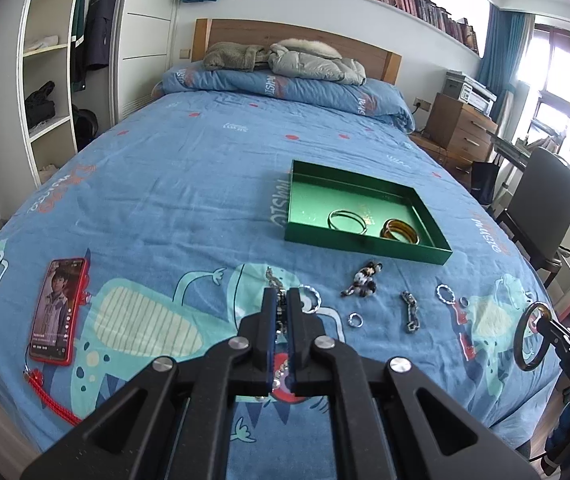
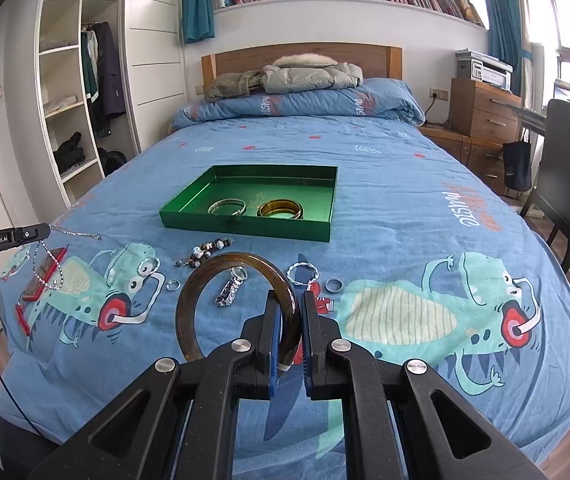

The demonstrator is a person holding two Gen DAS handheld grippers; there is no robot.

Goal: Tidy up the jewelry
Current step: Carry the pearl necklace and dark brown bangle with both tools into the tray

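My right gripper [image 2: 290, 320] has its fingers clamped on a brown bangle [image 2: 205, 280], held above the bed [image 2: 405, 200]. My left gripper [image 1: 281, 304] pinches a silver chain [image 2: 49, 268] — it dangles. The green tray [image 2: 189, 204] sits ahead on the bed, holding silver bangles [image 2: 227, 206] and amber bangles [image 2: 281, 209] — other pieces lie loose before it.

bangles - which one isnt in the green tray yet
The dark brown bangle clamped in the right gripper, held above the bedspread. The silver bangles and amber bangles already lie inside the green tray.
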